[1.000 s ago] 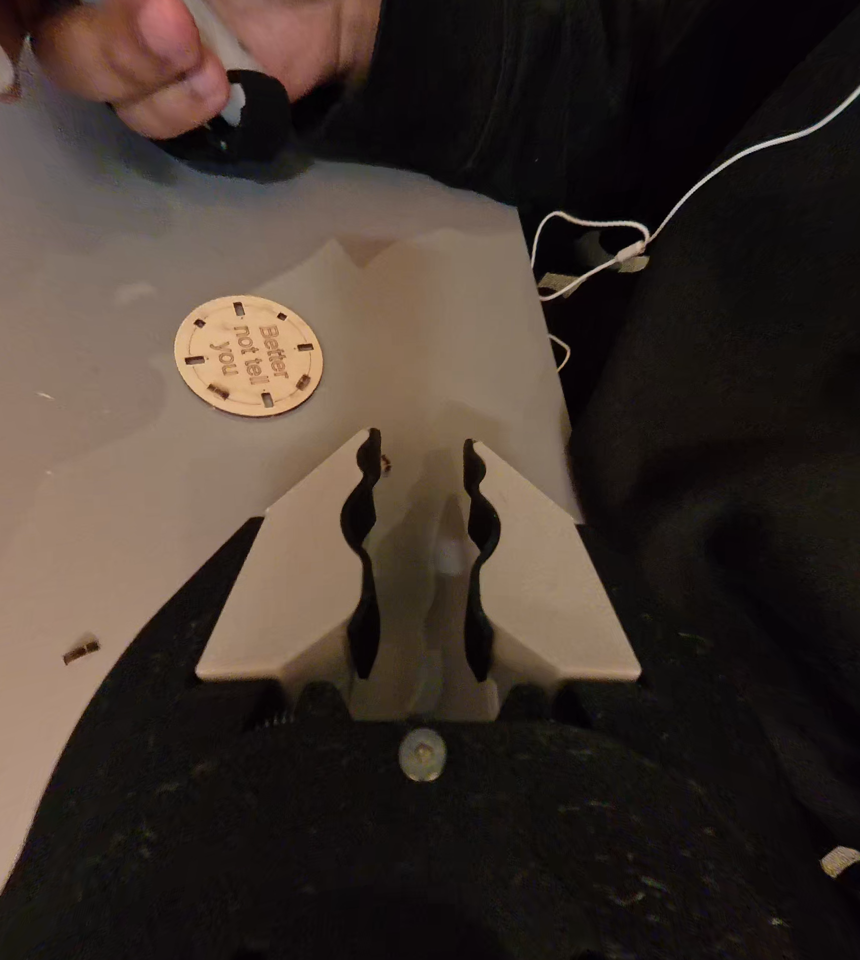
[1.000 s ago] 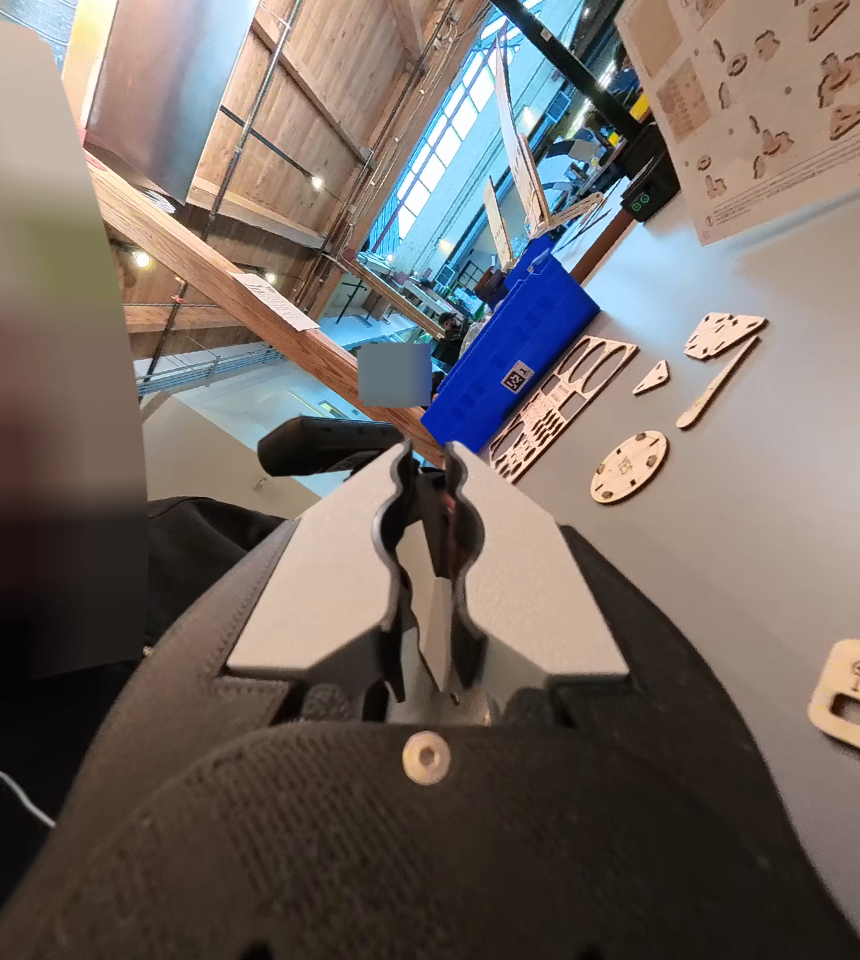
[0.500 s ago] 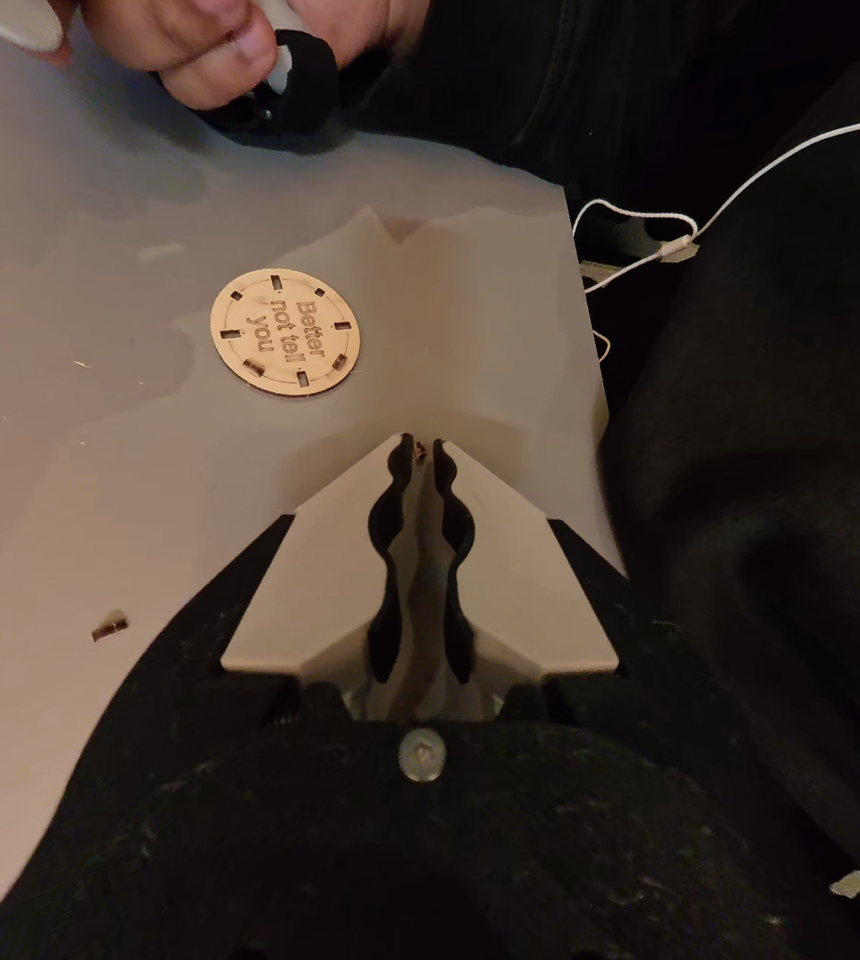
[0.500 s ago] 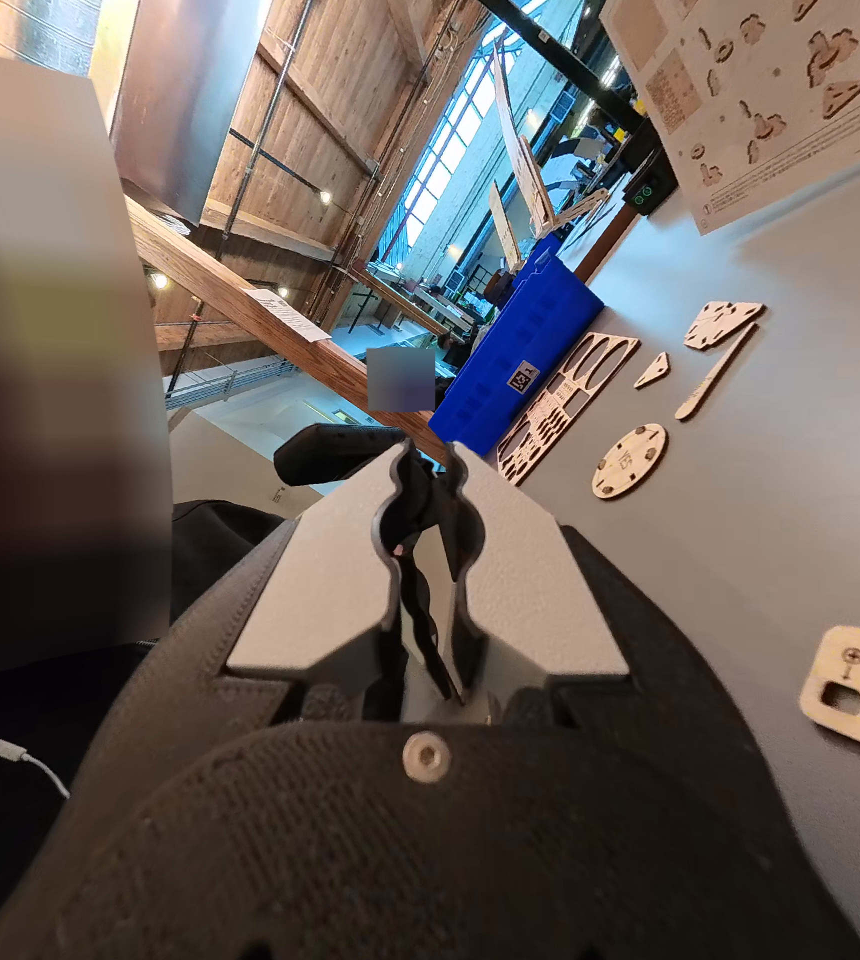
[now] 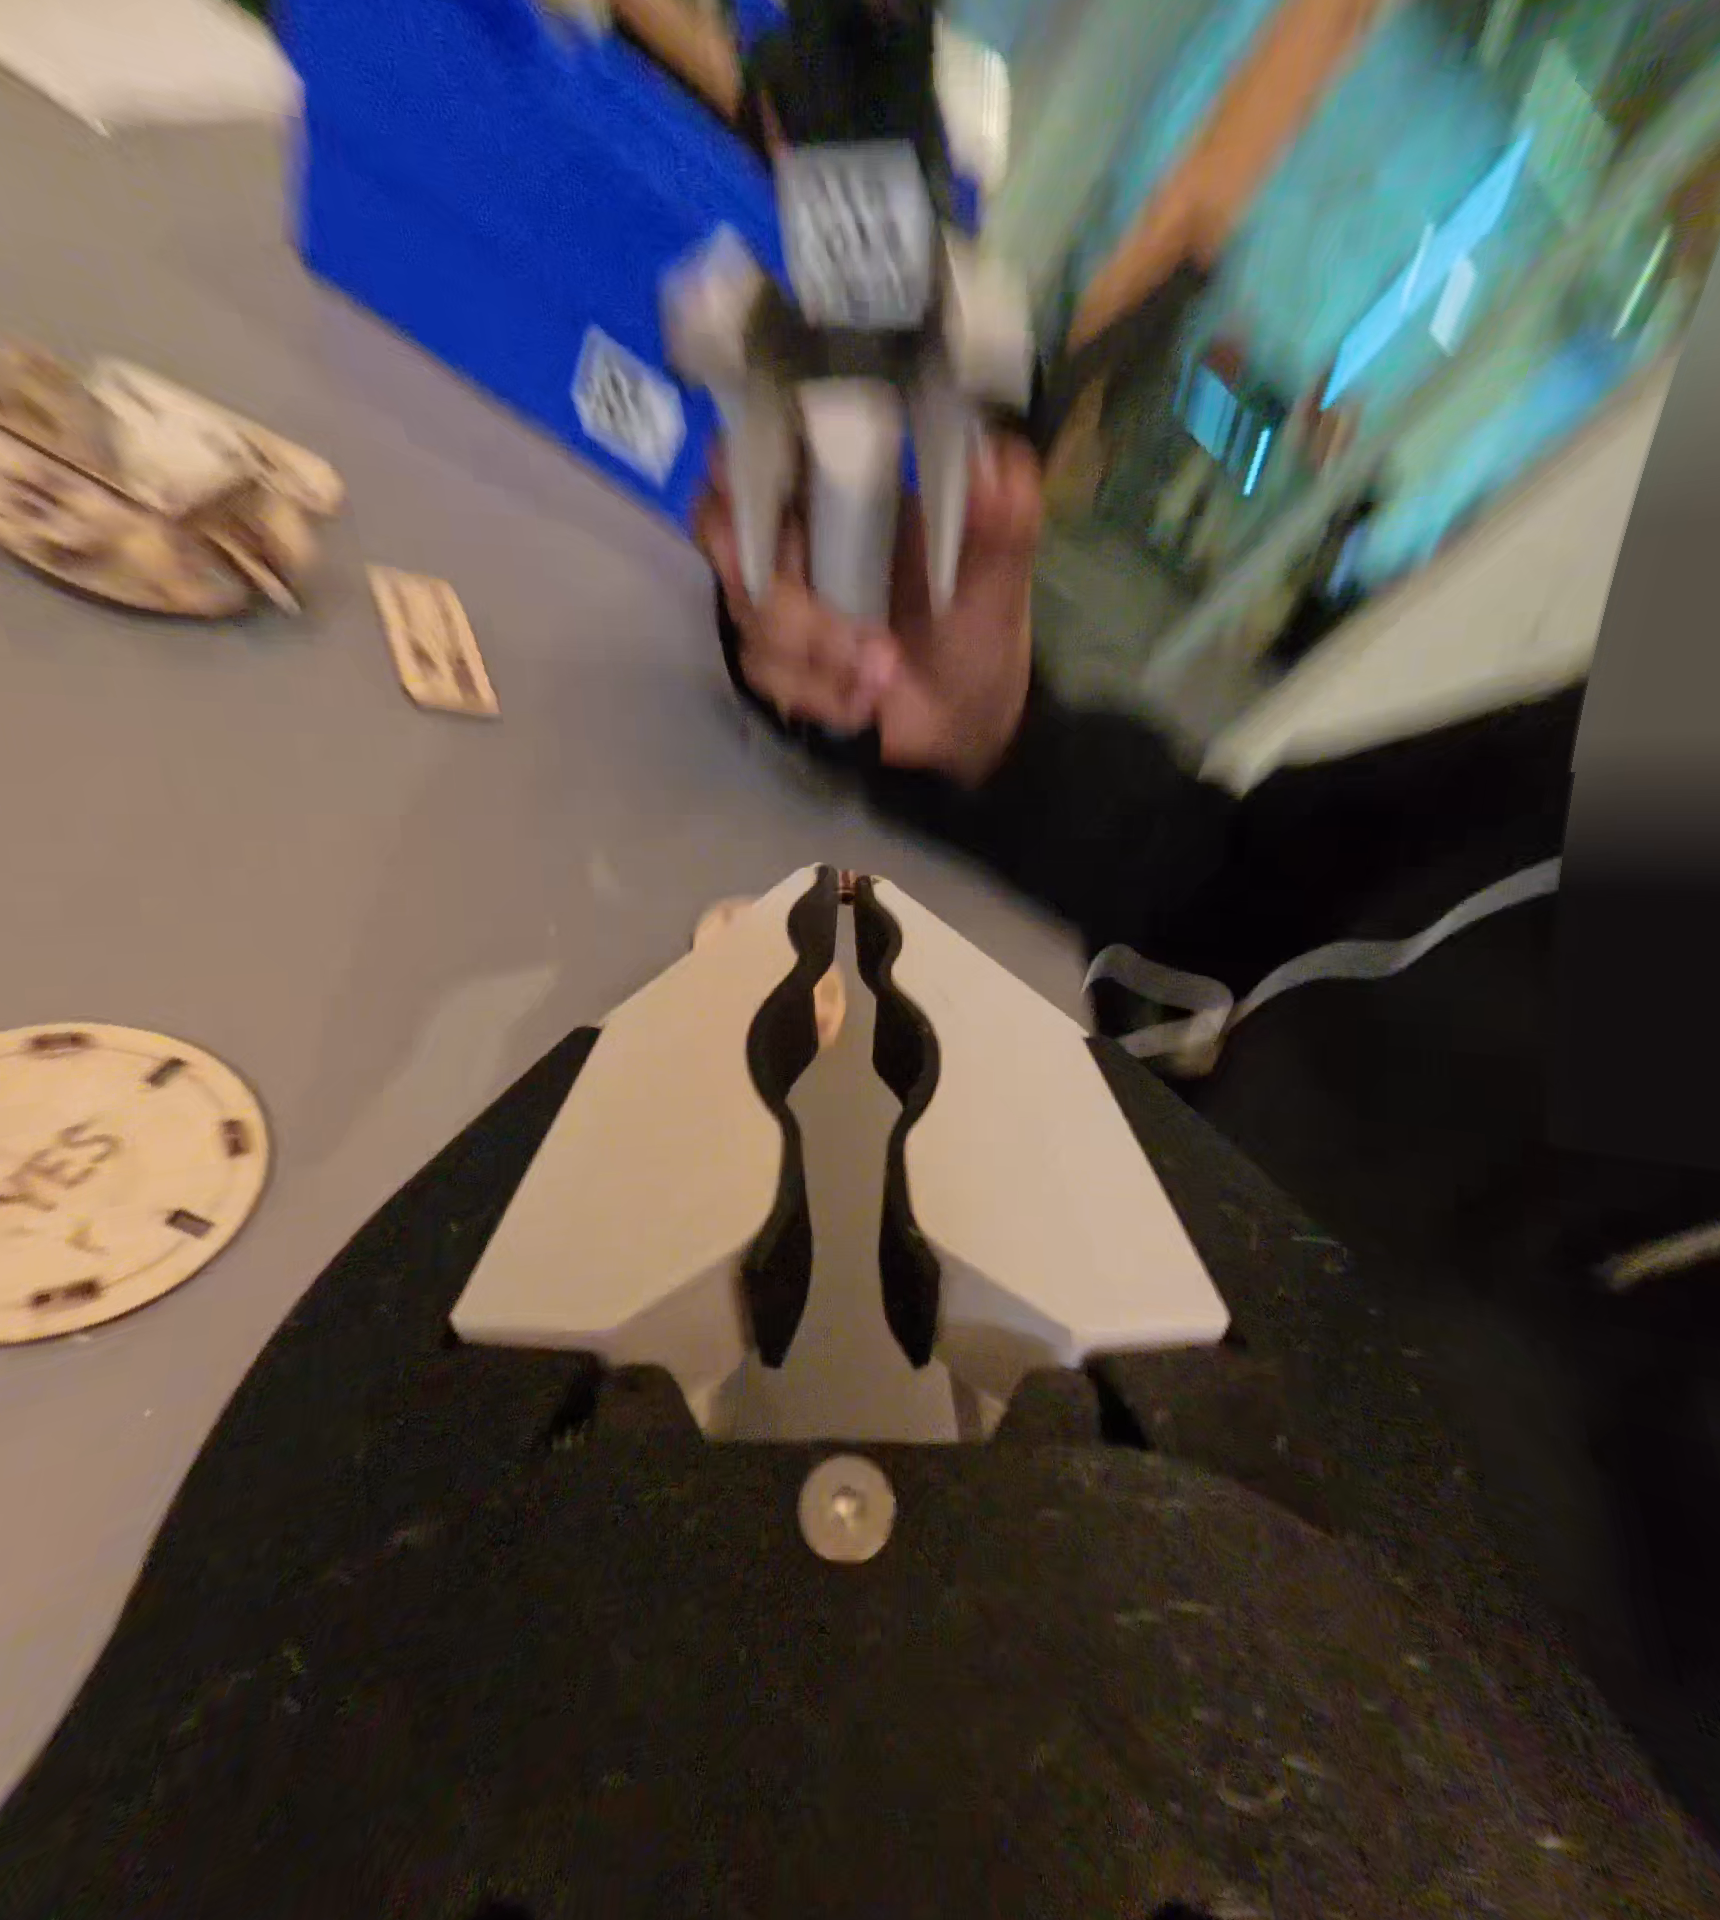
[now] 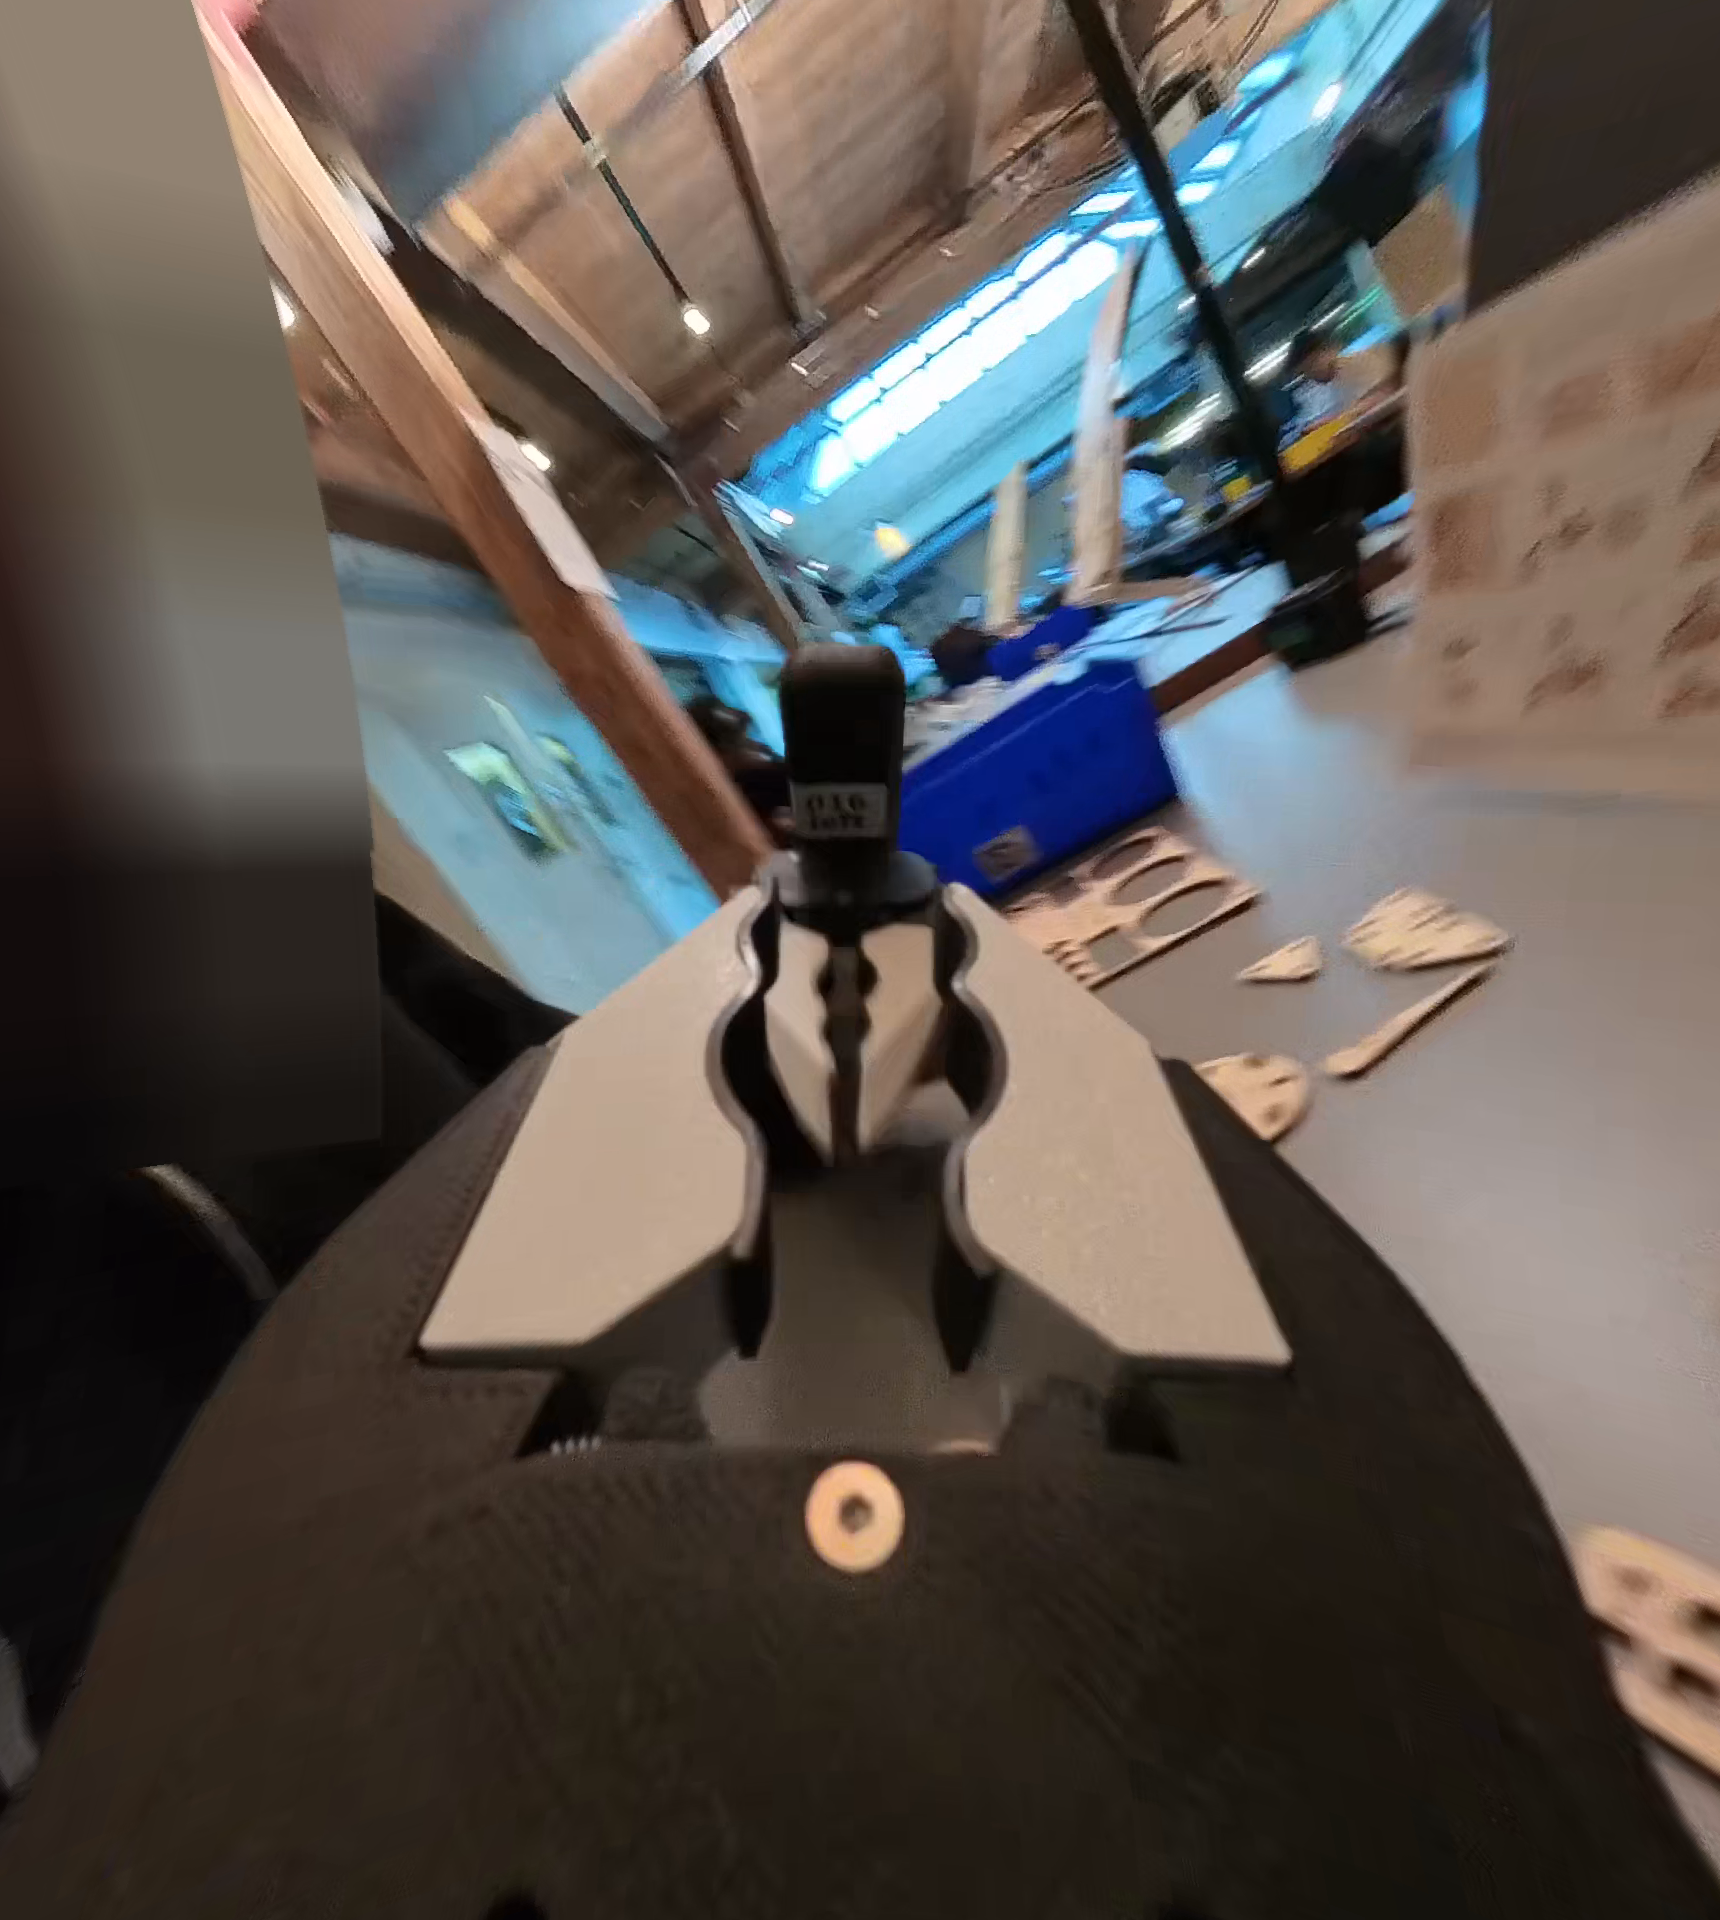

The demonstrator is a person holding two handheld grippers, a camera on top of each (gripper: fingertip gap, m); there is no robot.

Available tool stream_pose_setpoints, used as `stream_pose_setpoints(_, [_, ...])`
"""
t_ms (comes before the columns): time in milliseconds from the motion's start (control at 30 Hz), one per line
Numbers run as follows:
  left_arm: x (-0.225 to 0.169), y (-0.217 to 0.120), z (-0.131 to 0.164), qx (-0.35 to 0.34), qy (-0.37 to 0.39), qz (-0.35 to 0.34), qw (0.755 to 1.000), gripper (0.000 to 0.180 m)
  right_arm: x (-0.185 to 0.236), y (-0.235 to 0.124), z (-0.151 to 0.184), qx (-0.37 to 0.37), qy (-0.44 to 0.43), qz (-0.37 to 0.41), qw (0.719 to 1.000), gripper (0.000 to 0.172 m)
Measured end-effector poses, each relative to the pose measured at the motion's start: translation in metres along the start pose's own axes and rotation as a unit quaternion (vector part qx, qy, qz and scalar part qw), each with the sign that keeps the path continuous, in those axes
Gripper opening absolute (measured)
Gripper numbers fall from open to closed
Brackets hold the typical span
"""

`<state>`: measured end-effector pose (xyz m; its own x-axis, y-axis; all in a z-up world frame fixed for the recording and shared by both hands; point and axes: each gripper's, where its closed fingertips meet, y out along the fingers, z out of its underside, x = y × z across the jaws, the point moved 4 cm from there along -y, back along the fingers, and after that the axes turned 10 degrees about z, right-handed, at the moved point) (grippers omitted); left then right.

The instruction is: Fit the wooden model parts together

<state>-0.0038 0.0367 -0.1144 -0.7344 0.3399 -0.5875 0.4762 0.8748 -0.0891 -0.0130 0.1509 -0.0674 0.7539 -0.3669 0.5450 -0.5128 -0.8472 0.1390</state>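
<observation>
Left gripper (image 5: 843, 889) jaws pinch a tiny brown chip (image 5: 844, 884) at the tips; right gripper (image 6: 858, 914) jaws wide, bare, facing it.

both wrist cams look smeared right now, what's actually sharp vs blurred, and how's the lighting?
Left wrist view: own left gripper sharp and dimly lit; right gripper, hand and blue bin motion-smeared. Right wrist view: own right gripper fairly crisp, wooden parts and hall blurred, skylights bright.

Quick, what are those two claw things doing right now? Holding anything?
Left gripper: fingers closed, only a tiny brown speck at the tips.
Right gripper: fingers open, holding nothing.
</observation>
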Motion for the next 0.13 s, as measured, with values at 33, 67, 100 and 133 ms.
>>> stream_pose_setpoints(33, [0.002, -0.012, -0.015, -0.077, -0.034, 0.016, 0.996, 0.000, 0.004, 0.000, -0.002, -0.007, -0.065, 0.027, 0.997, 0.029])
stream_pose_setpoints(67, [0.002, -0.024, -0.024, -0.138, -0.071, 0.047, 0.987, 0.000, 0.008, 0.001, -0.003, -0.016, -0.133, 0.054, 0.989, 0.032])
stream_pose_setpoints(100, [0.003, -0.032, -0.029, -0.179, -0.108, 0.083, 0.974, 0.000, 0.012, 0.002, -0.002, -0.022, -0.201, 0.078, 0.976, 0.033])
stream_pose_setpoints(133, [0.003, -0.038, -0.031, -0.211, -0.142, 0.121, 0.959, 0.000, 0.016, 0.004, 0.001, -0.022, -0.263, 0.101, 0.959, 0.031])
